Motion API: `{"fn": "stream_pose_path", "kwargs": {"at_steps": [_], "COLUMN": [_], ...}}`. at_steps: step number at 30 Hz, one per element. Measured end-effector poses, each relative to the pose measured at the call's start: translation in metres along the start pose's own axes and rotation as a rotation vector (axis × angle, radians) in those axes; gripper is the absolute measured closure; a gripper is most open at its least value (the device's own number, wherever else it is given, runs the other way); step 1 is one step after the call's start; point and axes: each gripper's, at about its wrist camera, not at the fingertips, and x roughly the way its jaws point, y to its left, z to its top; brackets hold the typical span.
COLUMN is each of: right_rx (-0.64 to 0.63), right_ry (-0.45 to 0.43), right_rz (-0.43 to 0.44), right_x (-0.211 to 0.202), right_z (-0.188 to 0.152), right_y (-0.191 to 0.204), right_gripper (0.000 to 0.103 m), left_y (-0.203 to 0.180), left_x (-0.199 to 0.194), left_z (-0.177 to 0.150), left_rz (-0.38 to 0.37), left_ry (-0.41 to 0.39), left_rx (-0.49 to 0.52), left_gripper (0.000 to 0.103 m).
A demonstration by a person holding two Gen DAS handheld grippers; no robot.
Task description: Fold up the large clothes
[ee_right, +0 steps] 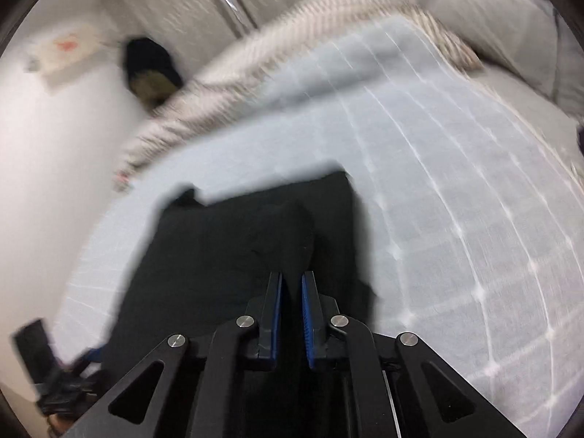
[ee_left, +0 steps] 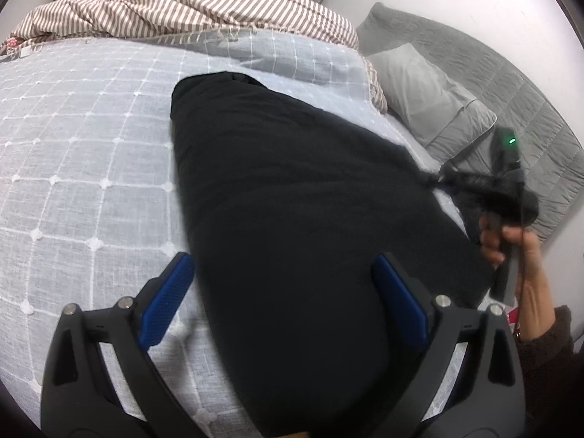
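**Folding one black garment on the bed**

Lying across the middle of the left wrist view, your black garment (ee_left: 292, 219) is one long dark piece on the pale blue checked bedspread (ee_left: 80, 153). It is wide at the bottom of the frame and narrower toward the upper centre. Its surface is plain, and its right edge runs toward your right hand (ee_left: 511, 241) at the right side of the frame.

Your left gripper (ee_left: 288, 292) has its two blue pads spread wide, one over each side of the garment, and pinches nothing.

Your right gripper (ee_right: 291, 284), at the lower centre of the right wrist view, has its pads almost pressed together. A raised fold of the black cloth stands just in front of them. I cannot tell if cloth is between the pads, because this view is blurred.

You see one garment, two grippers, one striped blanket (ee_left: 189, 11) and one grey pillow (ee_left: 430, 98).
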Motion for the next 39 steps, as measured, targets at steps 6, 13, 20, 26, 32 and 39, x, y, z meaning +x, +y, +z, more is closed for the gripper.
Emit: {"fn": "stream_pose_path", "kwargs": {"at_steps": [6,13,20,26,32,39], "right_rx": [0.067,0.251,0.399,0.457,0.460,0.318], "right_ry": [0.022,0.024,0.172,0.225,0.245,0.241], "right_rz": [0.047,0.218,0.278,0.400,0.456,0.427], "right_x": [-0.017,-0.031,-0.001,0.019,0.036,0.056], "right_z": [-0.020,-0.030,-0.050,-0.061,-0.054,-0.038], "right_y": [-0.009,-0.029,-0.060,-0.069,-0.065,-0.033], "right_gripper": [0.044,0.014,0.014,0.014,0.014,0.026], "left_y": [0.011,0.047,0.059,0.072,0.065,0.061], "left_x": [-0.001,0.017,0.054,0.065,0.070,0.074], "left_z": [0.008,0.014,0.010,-0.004,0.005,0.010], "left_rz": [-0.010,-0.145,-0.277,-0.400,-0.389,-0.407], "left_ry": [0.086,0.218,0.350,0.388,0.434,0.326], "left_rx": [-0.051,-0.275,-0.353,-0.423,-0.419,-0.430], "left_gripper": [0.000,0.000,0.000,0.000,0.000,0.005]}}
